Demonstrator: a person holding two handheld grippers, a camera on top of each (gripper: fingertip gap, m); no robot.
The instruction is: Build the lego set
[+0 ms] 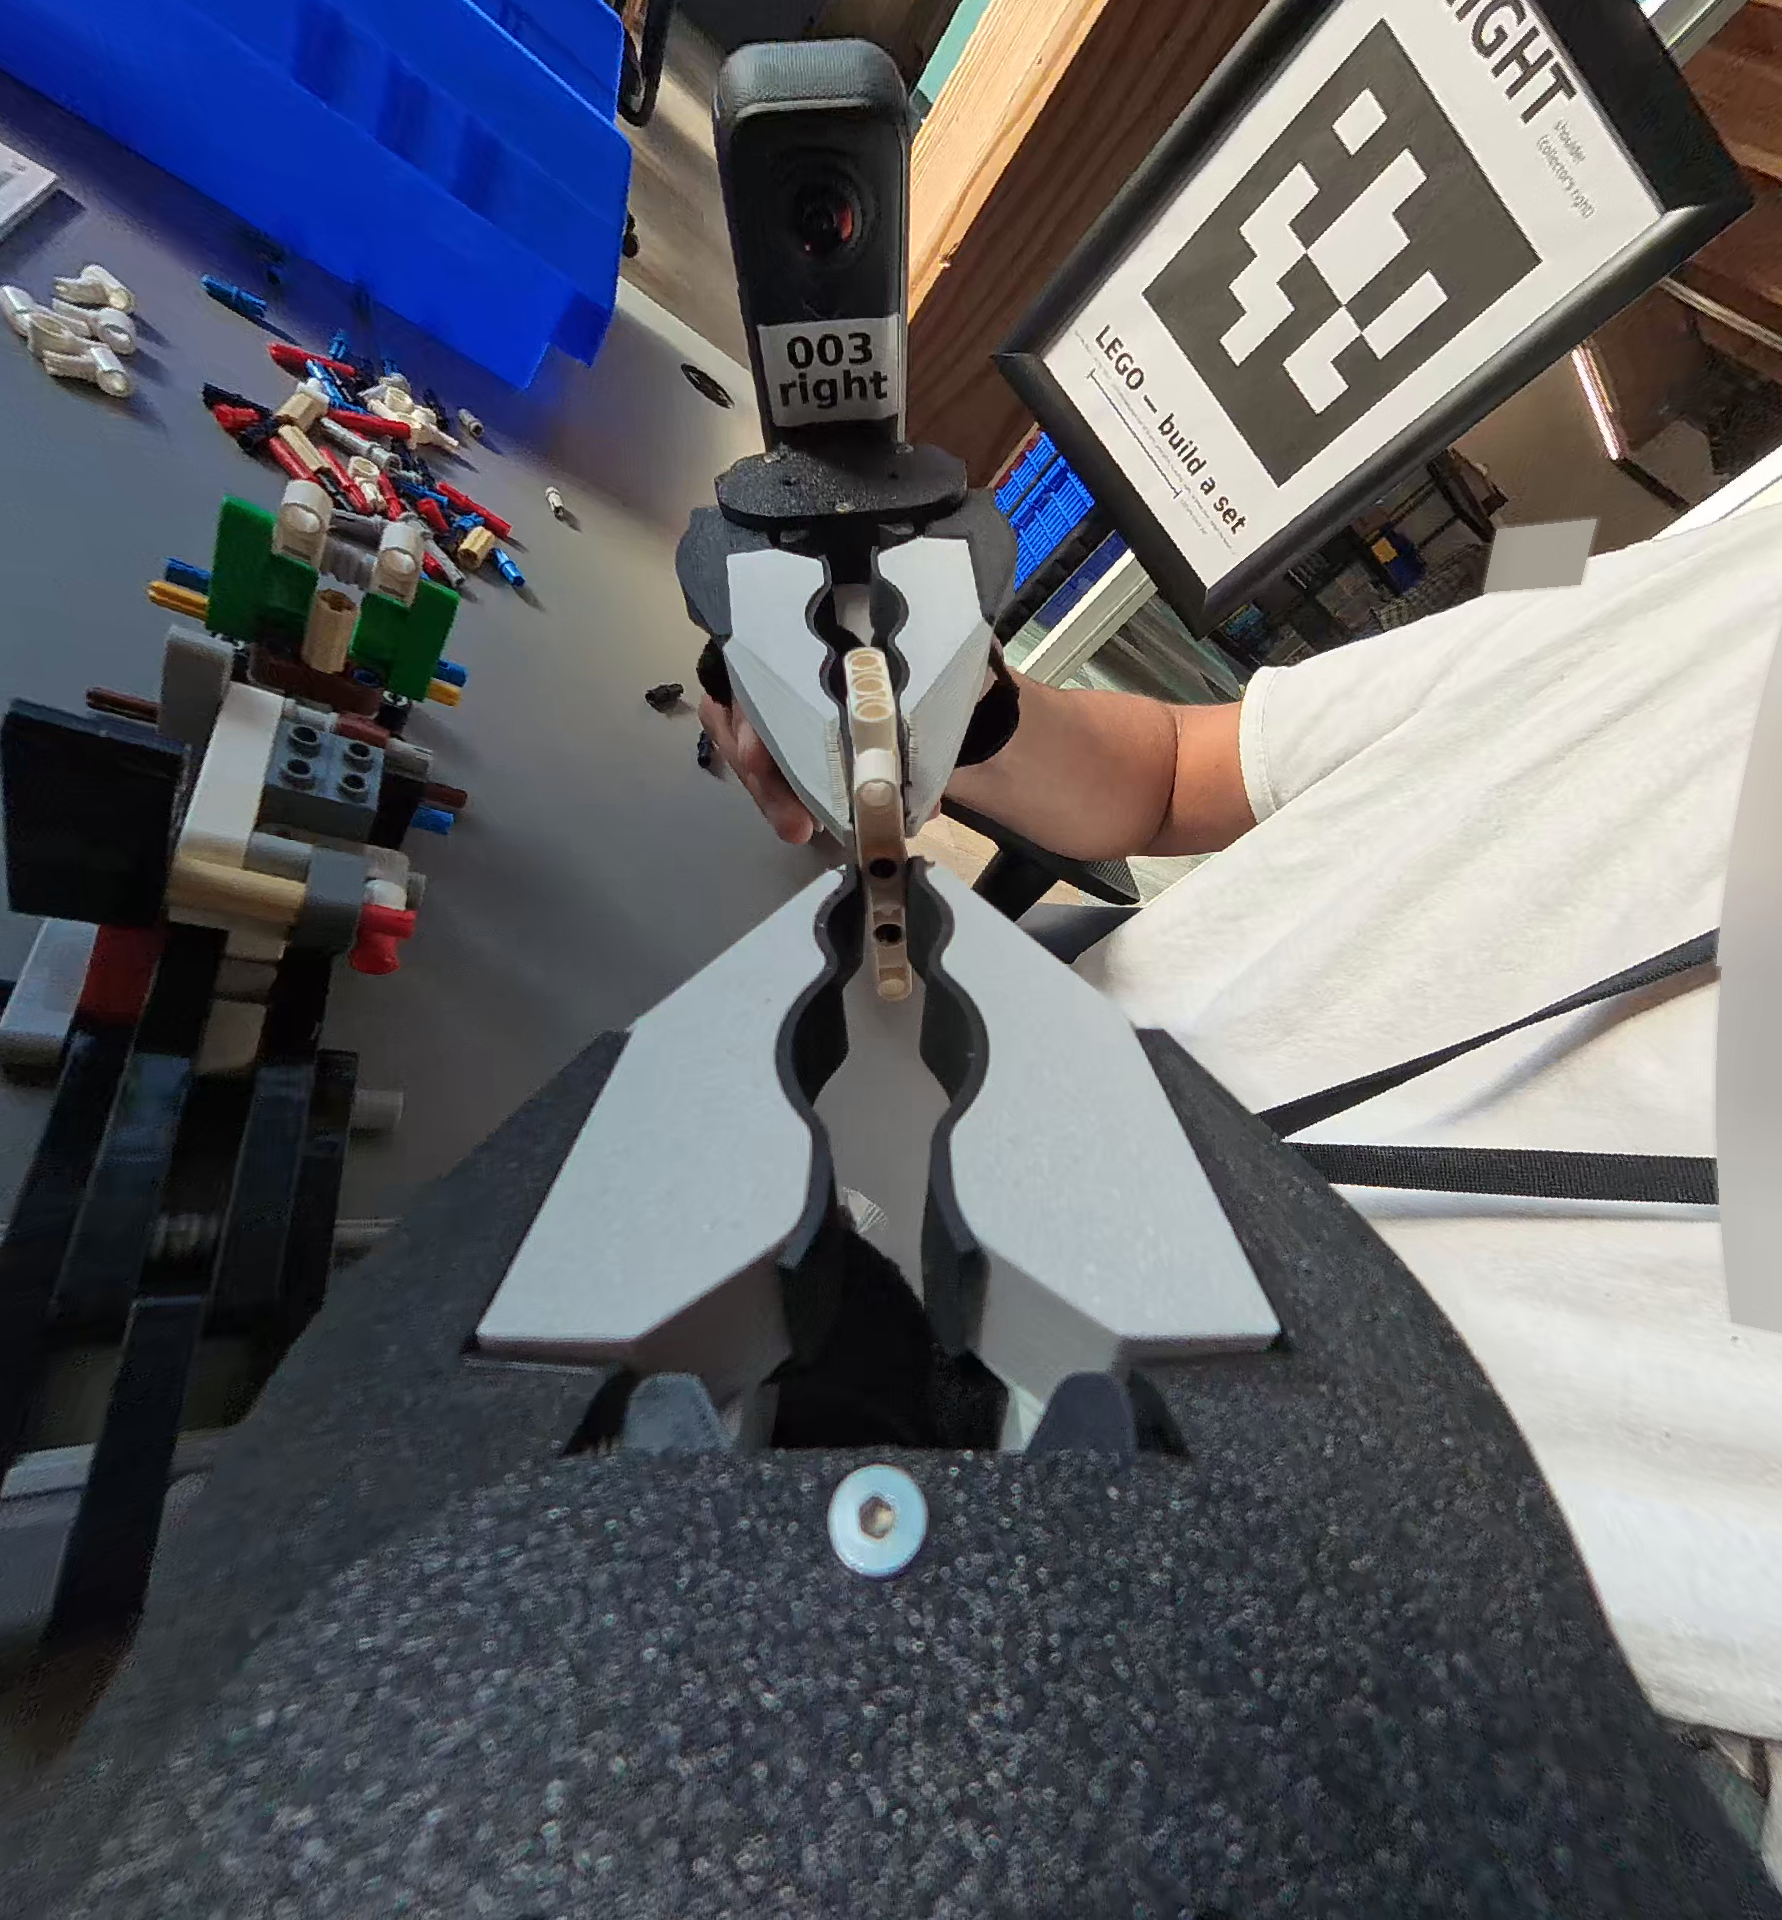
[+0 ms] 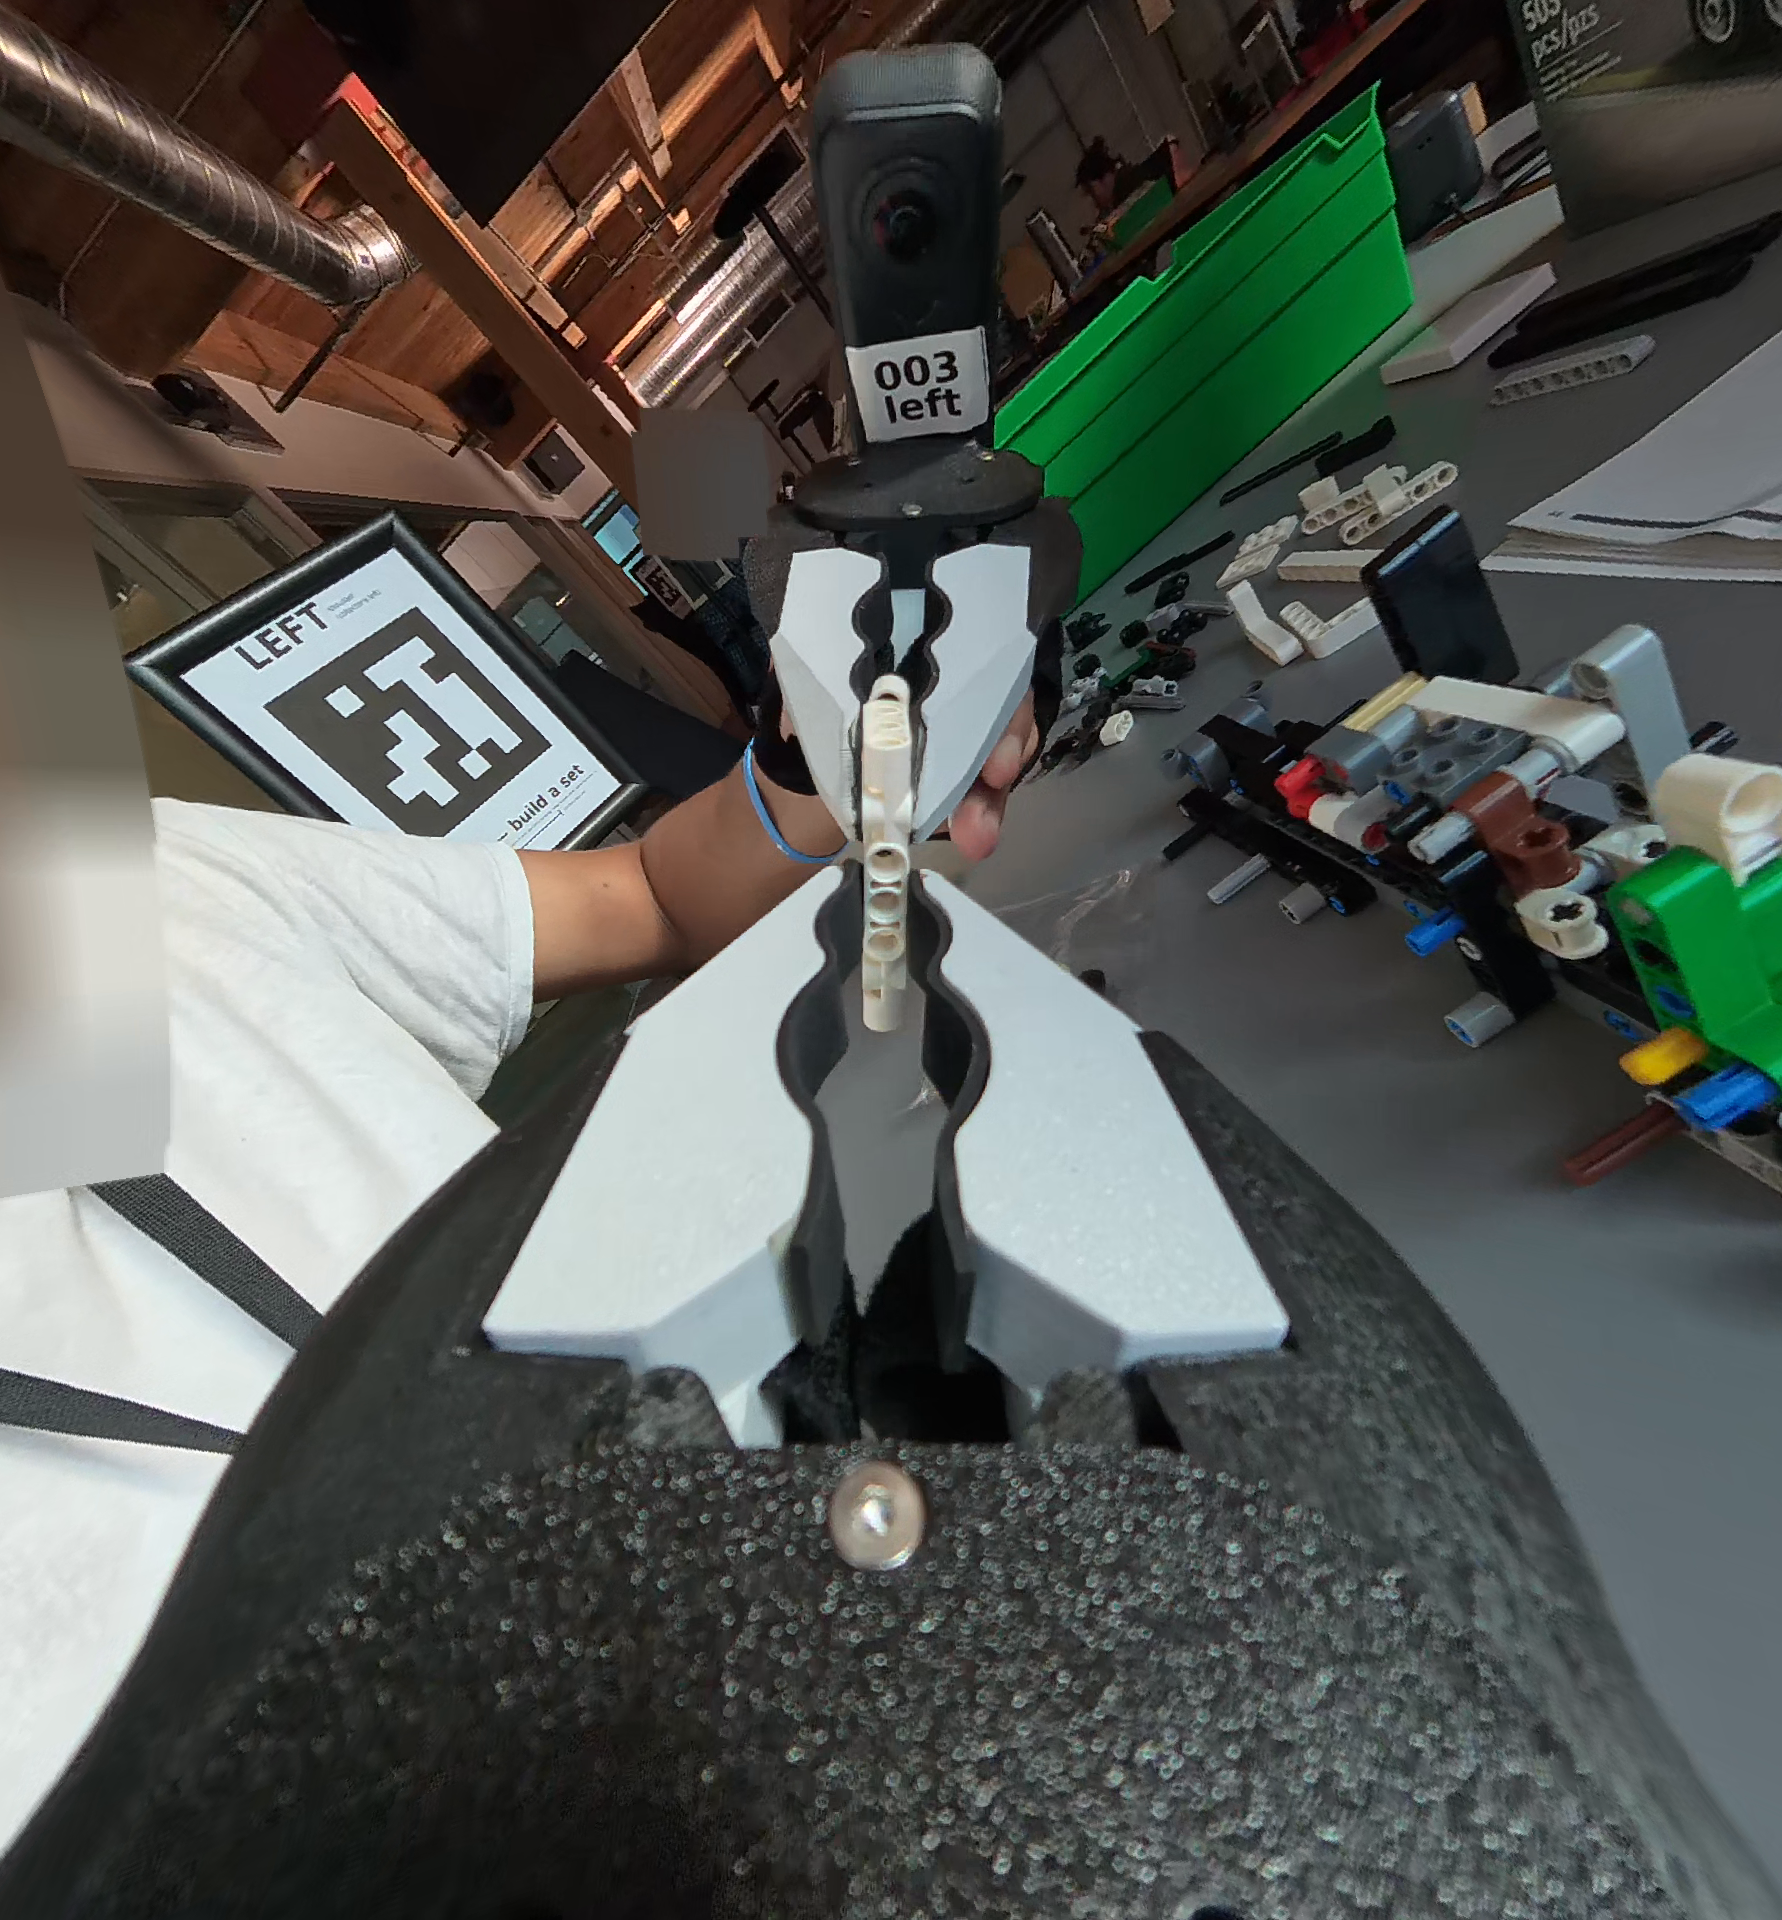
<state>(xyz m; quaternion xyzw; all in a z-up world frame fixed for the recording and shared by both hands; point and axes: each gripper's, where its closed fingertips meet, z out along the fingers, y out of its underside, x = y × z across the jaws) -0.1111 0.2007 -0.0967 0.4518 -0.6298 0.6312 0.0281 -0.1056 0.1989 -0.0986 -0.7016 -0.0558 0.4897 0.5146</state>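
- A grey table (image 1: 575,935) carried a part-built brick model (image 1: 243,790), loose pins (image 1: 378,436) and a blue bin (image 1: 367,135).
- Left tongs (image 1: 882,883) and right tongs (image 2: 882,883) met tip to tip above the table edge.
- Both were clamped on one cream beam (image 1: 882,914), each pinching an end.

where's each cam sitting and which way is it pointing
Left wrist view: sits on the left gripper, looks along its fingers at the right gripper, past the brick model; a forearm and white shirt show.
Right wrist view: sits on the right gripper, faces the left gripper; a forearm shows.
Shared: both grippers, tip to tip, clamping the same cream beam, the brick model and the grey table.
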